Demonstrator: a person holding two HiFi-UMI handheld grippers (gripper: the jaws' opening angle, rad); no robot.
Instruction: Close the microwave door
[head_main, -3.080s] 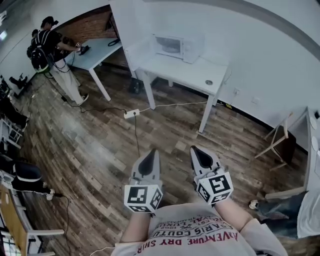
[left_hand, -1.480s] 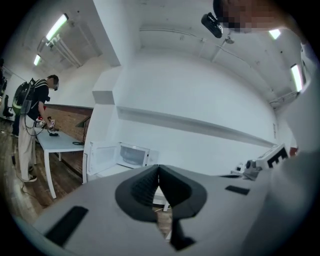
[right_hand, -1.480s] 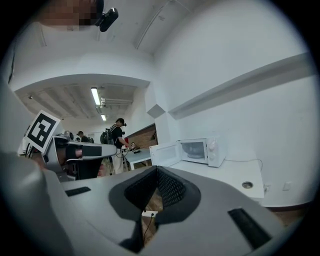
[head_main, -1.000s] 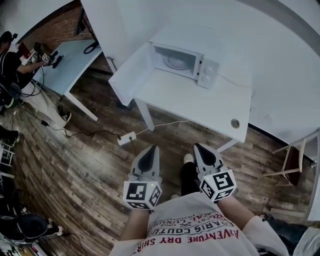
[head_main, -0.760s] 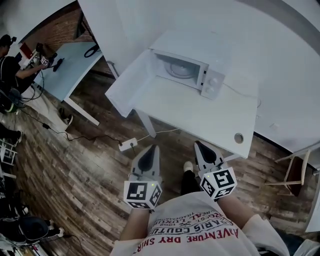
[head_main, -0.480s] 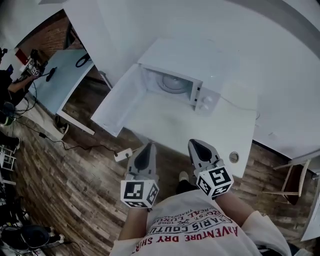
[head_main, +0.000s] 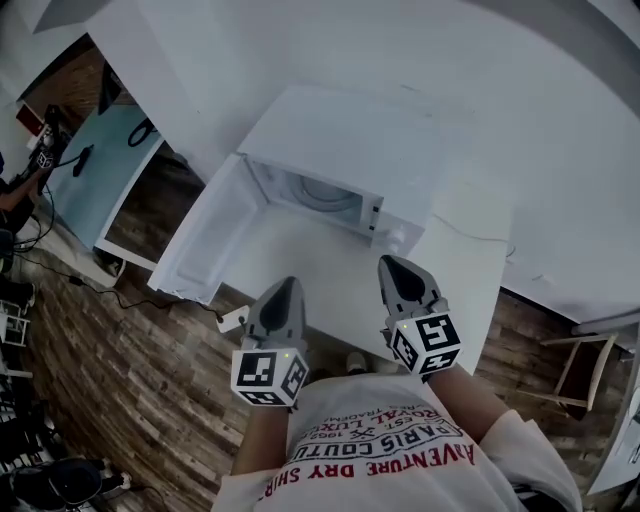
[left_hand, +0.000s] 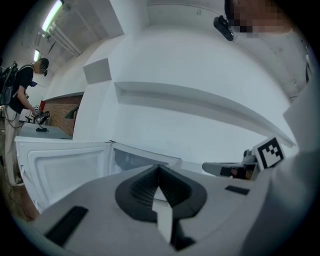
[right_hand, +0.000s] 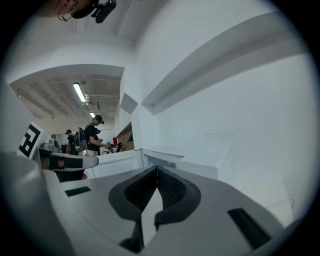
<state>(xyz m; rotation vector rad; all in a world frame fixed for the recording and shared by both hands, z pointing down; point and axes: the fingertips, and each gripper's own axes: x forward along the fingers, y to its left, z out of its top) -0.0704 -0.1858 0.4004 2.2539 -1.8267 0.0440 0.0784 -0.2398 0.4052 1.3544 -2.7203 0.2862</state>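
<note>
A white microwave (head_main: 345, 150) stands on a white table (head_main: 470, 270) against the wall. Its door (head_main: 205, 245) hangs wide open to the left, showing the cavity and turntable (head_main: 320, 195). My left gripper (head_main: 288, 287) is shut and empty over the table's front edge, just right of the open door. Level with it, my right gripper (head_main: 395, 263) is also shut and empty, below the microwave's control panel. In the left gripper view the door (left_hand: 65, 167) lies ahead to the left of the shut left gripper (left_hand: 159, 169). The right gripper view shows the shut right gripper (right_hand: 156, 171) and the door (right_hand: 117, 161).
A light blue table (head_main: 100, 165) stands at the far left with a person (head_main: 12, 195) beside it. A power strip (head_main: 232, 319) and its cable lie on the wooden floor under the white table. A chair (head_main: 570, 360) stands at the right.
I have walked up to the microwave: it has grown and moved toward the middle of the head view, and both shut grippers now reach over the table's front edge.
</note>
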